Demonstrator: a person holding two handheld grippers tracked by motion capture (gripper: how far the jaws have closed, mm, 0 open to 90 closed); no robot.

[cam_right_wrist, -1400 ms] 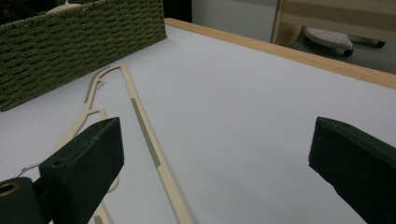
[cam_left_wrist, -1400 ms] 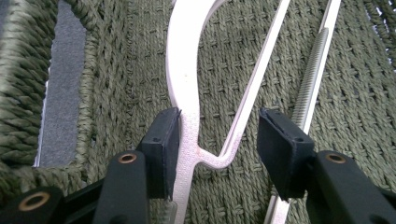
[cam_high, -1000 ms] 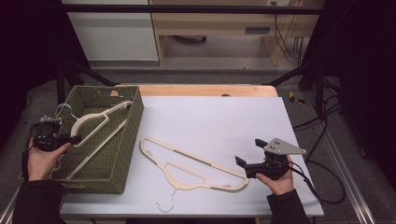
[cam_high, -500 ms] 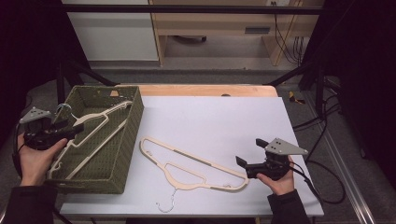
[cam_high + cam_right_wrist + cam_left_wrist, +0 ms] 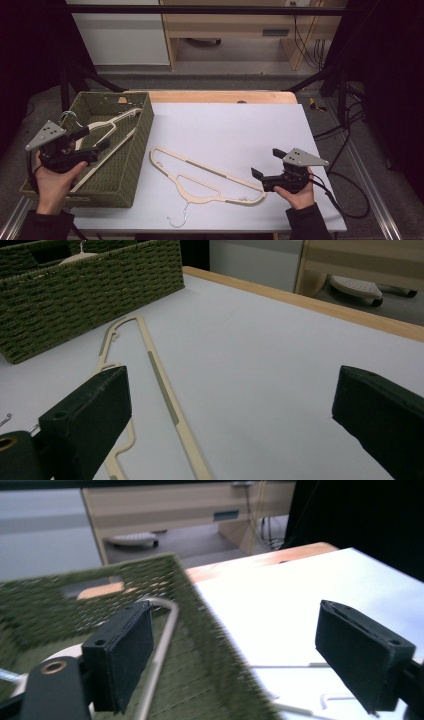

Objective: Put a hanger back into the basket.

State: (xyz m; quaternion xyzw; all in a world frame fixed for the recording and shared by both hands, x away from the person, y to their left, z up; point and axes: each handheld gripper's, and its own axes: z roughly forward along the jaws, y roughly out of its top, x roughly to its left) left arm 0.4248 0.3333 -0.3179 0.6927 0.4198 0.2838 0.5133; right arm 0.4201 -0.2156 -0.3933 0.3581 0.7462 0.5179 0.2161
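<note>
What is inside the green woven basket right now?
One cream hanger lies inside the basket, its metal hook toward the far-left corner. The left gripper covers part of it; the floor beneath cannot be judged.

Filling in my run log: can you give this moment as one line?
left tool: open, above basket | hanger in basket: released | right tool: open, beside hanger on table | next: probably grasp it

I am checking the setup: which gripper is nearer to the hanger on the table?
Right. The right gripper sits open beside the hanger, at its end; the left gripper is over the basket.
</note>
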